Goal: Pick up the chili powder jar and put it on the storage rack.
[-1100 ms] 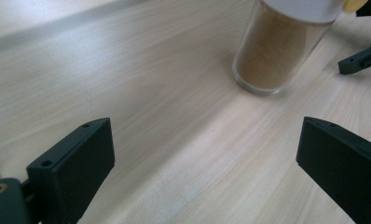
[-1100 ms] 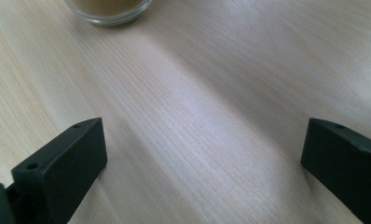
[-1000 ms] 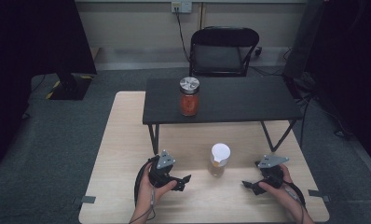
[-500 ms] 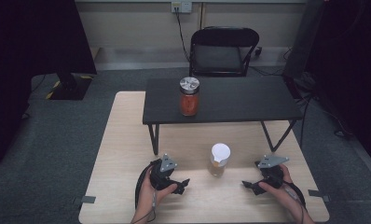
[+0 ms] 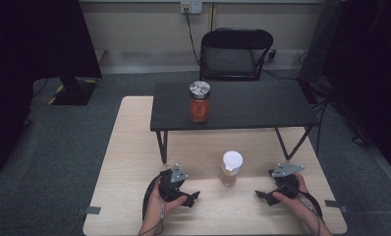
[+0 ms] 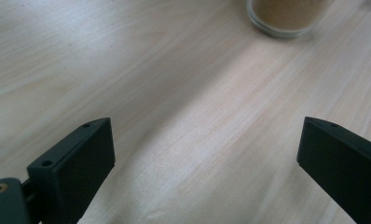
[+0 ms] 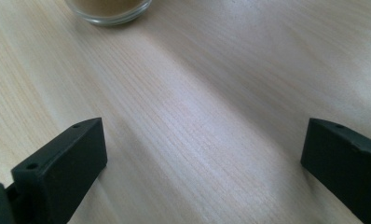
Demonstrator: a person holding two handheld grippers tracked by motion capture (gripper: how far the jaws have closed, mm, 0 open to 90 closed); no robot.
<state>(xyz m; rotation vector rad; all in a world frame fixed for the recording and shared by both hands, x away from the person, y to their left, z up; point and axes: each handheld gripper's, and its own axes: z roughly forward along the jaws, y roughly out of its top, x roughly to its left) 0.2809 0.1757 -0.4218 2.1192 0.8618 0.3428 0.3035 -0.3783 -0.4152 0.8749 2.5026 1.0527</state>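
A glass jar of tan powder with a white lid [image 5: 231,167] stands on the light wooden table [image 5: 129,147] between my two grippers. Its base is at the top edge of the left gripper view [image 6: 282,18] and of the right gripper view [image 7: 110,10]. My left gripper [image 5: 192,196] rests low over the wood to the jar's left, jaws wide open and empty [image 6: 207,158]. My right gripper [image 5: 260,195] sits to the jar's right, also open with bare wood between its jaws [image 7: 204,161]. A jar of red contents with a silver lid [image 5: 199,102] stands on the black bench [image 5: 262,105] behind.
The black bench spans the far half of the wooden table on thin legs [image 5: 162,145]. A black folding chair [image 5: 235,54] stands behind it by the wall. Grey carpet surrounds the table; dark equipment [image 5: 70,83] stands at the left.
My left gripper has shifted slightly toward the table's front edge. The right gripper and both jars have stayed put.
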